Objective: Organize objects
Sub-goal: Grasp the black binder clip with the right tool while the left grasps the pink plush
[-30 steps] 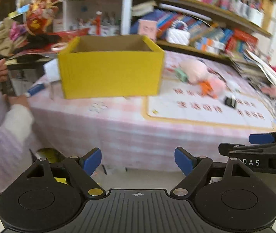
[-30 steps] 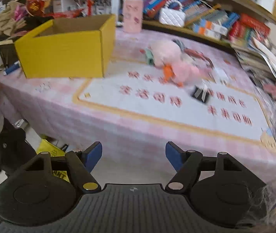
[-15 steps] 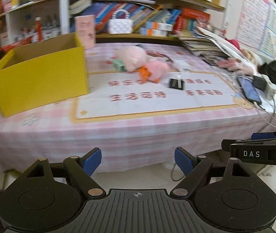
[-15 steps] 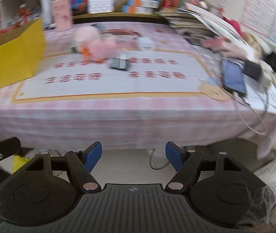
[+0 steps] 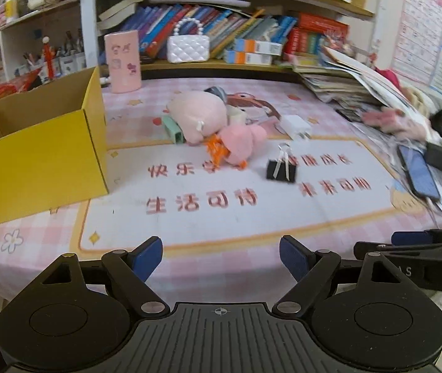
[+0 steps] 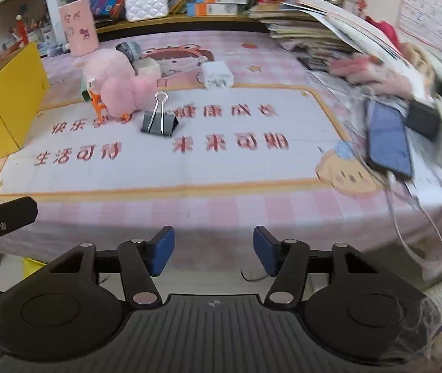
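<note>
An open yellow cardboard box (image 5: 34,152) stands at the table's left; it also shows in the right wrist view (image 6: 0,105). Mid-table lie a pink plush toy (image 5: 208,124) (image 6: 118,84), a black binder clip (image 5: 281,168) (image 6: 158,121), a white charger plug (image 5: 295,126) (image 6: 217,74) and a small green block (image 5: 172,129). My left gripper (image 5: 221,258) is open and empty, at the table's front edge. My right gripper (image 6: 214,255) is open and empty, in front of the front edge; its side shows in the left wrist view (image 5: 423,248).
A pink cylinder (image 5: 123,60), a white quilted handbag (image 5: 188,48) and bookshelves stand behind. A stack of papers (image 5: 345,84), a phone (image 6: 389,143) with cables and dark items crowd the right side. A pink checked cloth with a printed mat (image 5: 221,199) covers the table.
Both grippers have swung right and come closer to the table; the box has slid from centre to the left of view. Both stay open and empty.
</note>
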{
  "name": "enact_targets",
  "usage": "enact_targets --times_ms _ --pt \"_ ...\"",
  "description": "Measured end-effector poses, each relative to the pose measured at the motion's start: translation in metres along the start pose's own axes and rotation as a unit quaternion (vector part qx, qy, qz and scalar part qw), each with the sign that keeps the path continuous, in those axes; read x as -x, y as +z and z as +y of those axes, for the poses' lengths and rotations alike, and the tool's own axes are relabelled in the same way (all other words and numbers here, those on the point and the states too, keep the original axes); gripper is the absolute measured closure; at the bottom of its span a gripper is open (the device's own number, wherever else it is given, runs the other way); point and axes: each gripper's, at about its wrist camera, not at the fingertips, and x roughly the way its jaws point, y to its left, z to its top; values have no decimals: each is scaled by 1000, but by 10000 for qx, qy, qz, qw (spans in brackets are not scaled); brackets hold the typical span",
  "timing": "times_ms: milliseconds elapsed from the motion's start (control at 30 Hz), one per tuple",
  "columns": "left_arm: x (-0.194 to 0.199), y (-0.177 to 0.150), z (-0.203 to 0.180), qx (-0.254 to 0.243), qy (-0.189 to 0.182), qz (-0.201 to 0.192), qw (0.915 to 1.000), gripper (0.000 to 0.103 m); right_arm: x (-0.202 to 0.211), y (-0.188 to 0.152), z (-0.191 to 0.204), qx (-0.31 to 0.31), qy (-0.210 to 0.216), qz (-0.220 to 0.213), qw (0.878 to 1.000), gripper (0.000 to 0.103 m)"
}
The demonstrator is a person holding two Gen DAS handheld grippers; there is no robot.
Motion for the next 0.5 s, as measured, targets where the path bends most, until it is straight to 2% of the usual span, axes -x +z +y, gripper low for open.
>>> enact_targets --times_ms 233,500 --pt "-30 31 -7 295 318 -123 9990 18 -34 41 -7 523 400 -226 9976 51" --pt "-64 63 -10 516 695 -46 9962 18 -77 82 -7 947 857 -350 9912 53"
